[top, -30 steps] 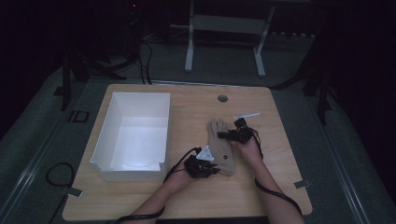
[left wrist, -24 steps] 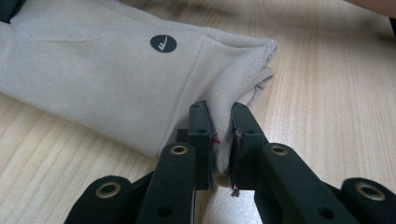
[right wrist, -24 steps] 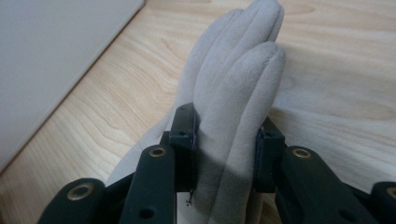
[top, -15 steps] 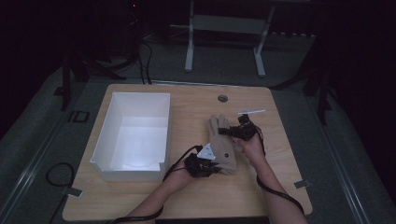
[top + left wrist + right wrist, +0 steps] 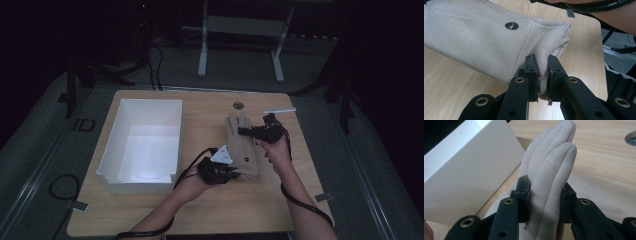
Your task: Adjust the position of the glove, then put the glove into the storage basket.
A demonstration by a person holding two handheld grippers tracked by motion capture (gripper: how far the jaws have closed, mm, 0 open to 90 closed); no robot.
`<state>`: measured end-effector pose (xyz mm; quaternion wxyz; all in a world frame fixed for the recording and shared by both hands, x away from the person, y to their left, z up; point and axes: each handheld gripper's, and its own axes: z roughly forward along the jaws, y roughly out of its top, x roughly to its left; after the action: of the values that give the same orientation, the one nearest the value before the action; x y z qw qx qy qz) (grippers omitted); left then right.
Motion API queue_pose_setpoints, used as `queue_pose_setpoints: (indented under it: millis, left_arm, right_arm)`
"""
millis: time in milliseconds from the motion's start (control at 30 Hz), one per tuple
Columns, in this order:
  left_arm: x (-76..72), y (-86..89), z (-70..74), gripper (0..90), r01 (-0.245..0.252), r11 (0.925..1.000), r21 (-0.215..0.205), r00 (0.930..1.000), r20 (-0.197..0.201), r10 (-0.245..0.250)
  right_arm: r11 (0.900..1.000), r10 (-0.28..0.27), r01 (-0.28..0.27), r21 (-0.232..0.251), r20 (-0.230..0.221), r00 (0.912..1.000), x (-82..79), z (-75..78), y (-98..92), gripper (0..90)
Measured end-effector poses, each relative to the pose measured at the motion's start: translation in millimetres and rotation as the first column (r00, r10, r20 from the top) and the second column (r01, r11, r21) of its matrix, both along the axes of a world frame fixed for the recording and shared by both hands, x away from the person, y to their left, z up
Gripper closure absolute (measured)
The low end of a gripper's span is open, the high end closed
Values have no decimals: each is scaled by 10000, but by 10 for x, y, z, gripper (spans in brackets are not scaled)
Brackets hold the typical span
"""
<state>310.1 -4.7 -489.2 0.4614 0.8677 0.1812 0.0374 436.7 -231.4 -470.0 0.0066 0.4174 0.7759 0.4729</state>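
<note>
The desk (image 5: 150,210) carries one beige glove (image 5: 243,147), one white box (image 5: 145,145), one small white strip (image 5: 279,110) and one round grommet (image 5: 238,105), with two tongs: left (image 5: 235,174), right (image 5: 243,132).

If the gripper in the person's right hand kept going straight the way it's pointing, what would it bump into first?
The right gripper is already clamped on the beige glove. Pushing on along its jaws, it would probably next meet the side wall of the white box, though depth is hard to judge.
</note>
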Motion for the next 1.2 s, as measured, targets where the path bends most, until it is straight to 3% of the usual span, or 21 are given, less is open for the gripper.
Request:
queue_pose_setpoints:
  millis: [200,367,533,833,1000,1200]
  left_arm:
    - [30,61,144,816,-89,9998,183,9999,-68,90]
    - [22,118,297,816,-171,9994,298,9999,2,171]
    - [-27,176,440,815,-302,9995,108,9995,-101,303]
    - [-127,354,700,815,-490,9986,221,9985,243,485]
    - [-143,485,764,815,-703,9966,429,9969,373,687]
    - [-170,623,777,815,-974,9945,397,9946,393,958]
  right_arm:
    - [10000,-26,26,-5,219,9998,-8,131,15,682]
    - [9997,-5,-4,262,326,9995,-7,260,43,682]
    - [9988,211,-231,434,454,9987,-15,409,119,681]
    - [9959,508,-558,710,709,9962,-61,654,270,681]
    - [9943,723,-790,710,929,9930,-63,804,456,681]
    - [9910,1019,-1100,763,1034,9894,-63,910,661,681]
